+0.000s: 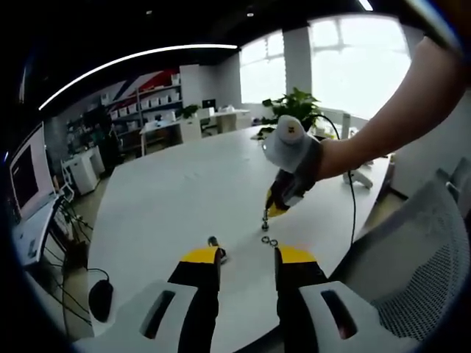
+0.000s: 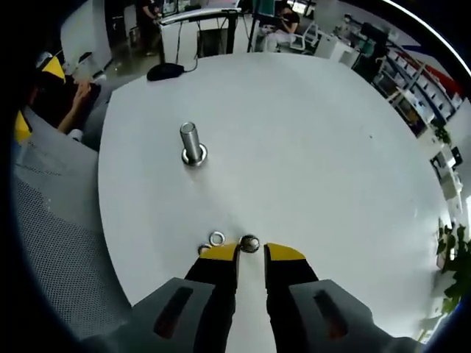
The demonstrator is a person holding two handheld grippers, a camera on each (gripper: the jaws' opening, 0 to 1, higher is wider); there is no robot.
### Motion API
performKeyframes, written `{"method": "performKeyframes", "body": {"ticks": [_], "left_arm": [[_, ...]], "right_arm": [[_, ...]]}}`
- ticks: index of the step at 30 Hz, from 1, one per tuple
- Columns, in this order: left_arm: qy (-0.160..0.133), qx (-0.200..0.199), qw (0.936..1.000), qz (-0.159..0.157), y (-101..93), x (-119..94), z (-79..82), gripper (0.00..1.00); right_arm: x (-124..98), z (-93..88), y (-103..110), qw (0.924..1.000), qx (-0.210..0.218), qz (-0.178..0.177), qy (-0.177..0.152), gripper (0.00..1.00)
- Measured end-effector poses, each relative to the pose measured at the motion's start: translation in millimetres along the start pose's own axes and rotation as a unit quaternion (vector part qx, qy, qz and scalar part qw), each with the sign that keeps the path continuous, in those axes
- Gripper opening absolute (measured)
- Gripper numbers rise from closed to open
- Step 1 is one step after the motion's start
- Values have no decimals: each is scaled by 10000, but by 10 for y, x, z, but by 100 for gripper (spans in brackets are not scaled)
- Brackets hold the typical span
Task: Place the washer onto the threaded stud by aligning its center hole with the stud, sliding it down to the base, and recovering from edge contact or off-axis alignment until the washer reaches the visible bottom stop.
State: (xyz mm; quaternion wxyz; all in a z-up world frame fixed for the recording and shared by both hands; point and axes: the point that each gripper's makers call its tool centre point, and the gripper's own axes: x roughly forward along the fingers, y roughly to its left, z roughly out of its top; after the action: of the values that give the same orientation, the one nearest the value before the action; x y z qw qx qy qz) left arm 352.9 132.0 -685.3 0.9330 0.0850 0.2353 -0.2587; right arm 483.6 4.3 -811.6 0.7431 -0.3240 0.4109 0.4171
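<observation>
Down on the white tabletop (image 2: 309,147), the right gripper (image 2: 251,254) hovers over small washers, well short of the stud (image 2: 192,142).
Two or three shiny ring washers lie near the stud: one washer (image 2: 216,237) sits flat just left of the yellow fingertips, another washer (image 2: 249,243) at the narrow gap between the fingers, though contact cannot be told. One stud stands upright on a round base, a short silver post. From the left gripper (image 1: 248,254), fingers narrowly apart and holding nothing, the right gripper (image 1: 271,209) points down beside the stud (image 1: 265,219).
</observation>
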Motion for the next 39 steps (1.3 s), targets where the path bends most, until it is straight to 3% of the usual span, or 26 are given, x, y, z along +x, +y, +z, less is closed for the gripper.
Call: {"method": "performKeyframes", "body": {"ticks": [10, 24, 31, 39], "left_arm": [[-78, -19, 10000, 3, 0, -9, 34, 28], [-107, -136, 9998, 40, 25, -8, 44, 28], [-255, -69, 9994, 215, 73, -53, 104, 28], [-340, -53, 9990, 275, 82, -61, 144, 29]], "right_arm": [[-33, -164, 36, 9999, 135, -8, 100, 16], [-177, -185, 164, 9996, 271, 67, -31, 18], [-140, -328, 213, 9990, 380, 239, -30, 19], [-101, -319, 328, 9974, 497, 497, -179, 21]]}}
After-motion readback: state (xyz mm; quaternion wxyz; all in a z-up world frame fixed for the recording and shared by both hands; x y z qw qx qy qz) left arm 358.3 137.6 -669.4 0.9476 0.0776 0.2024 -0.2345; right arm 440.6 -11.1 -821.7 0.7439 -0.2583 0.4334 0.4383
